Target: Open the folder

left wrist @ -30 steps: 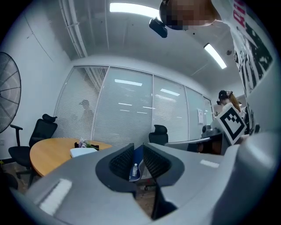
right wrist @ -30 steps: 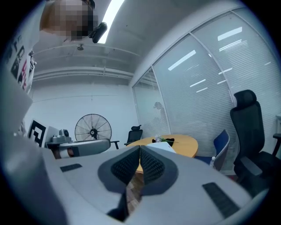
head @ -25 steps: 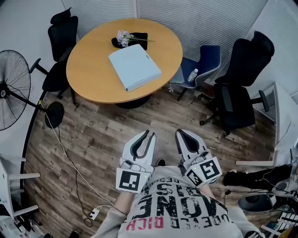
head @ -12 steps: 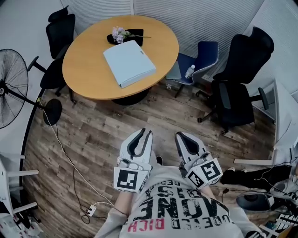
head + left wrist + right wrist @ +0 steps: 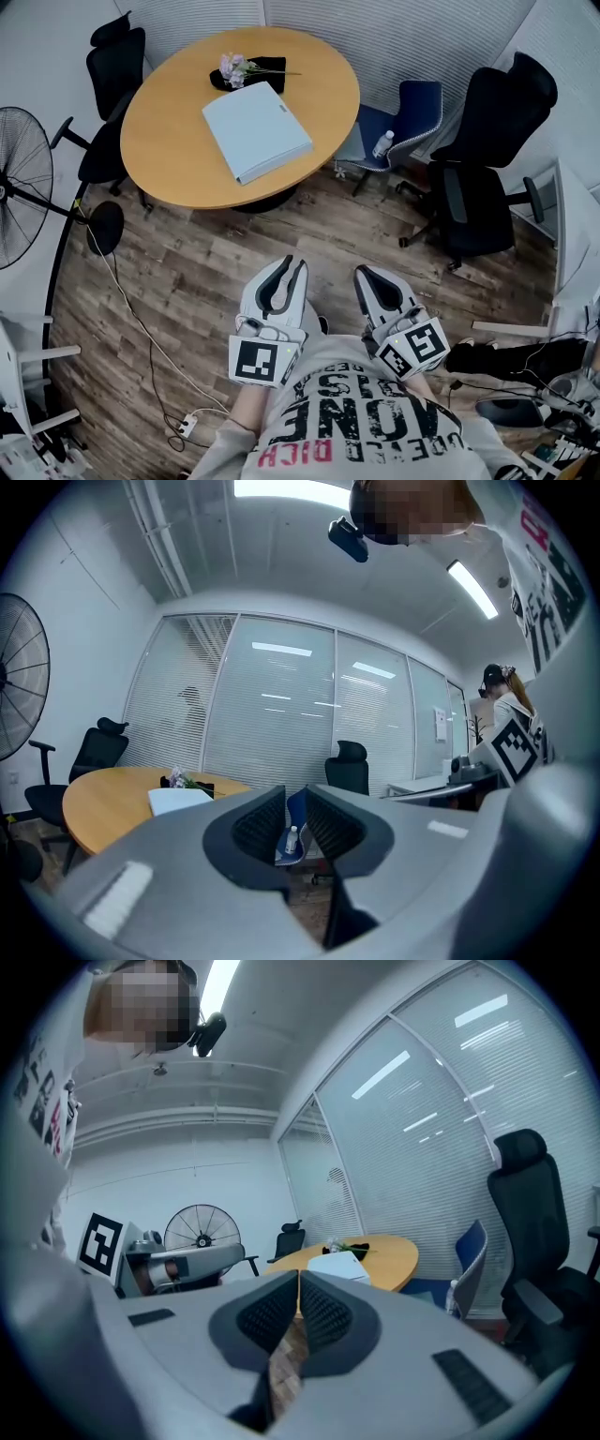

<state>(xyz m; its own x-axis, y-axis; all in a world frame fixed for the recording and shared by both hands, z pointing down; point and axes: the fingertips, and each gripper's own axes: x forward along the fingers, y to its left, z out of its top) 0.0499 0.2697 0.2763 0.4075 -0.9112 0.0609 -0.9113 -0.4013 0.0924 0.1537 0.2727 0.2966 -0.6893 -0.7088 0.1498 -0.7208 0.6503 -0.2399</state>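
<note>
The folder [image 5: 256, 129] lies shut and flat on the round wooden table [image 5: 169, 150], towards the side nearer us, with a small bunch of flowers [image 5: 234, 67] on a dark cloth just beyond its far corner. We stand well apart from it, with bare wood floor between us and the table. Both tools are held low in front of our chest and point roughly towards the table. The left gripper [image 5: 292, 262] has its jaws a little apart with nothing between them; through the gap we see only a blue chair [image 5: 412, 108] and a bottle [image 5: 382, 142] on its seat. The right gripper [image 5: 364, 272] has its jaws closed tip to tip on nothing. We judge the task not yet begun: the approach comes first. Several things could spoil it. A cable [image 5: 141, 328] trails across the floor on our left to a power strip [image 5: 185, 427], and a careless step there could catch it. From here we cannot tell which edge of the folder is the spine, so we might pry at the wrong side. If we push at the cover instead of lifting it, the whole folder may slide on the smooth top, into the flowers or off the rim. The right jaws must part before they can take the cover.
</note>
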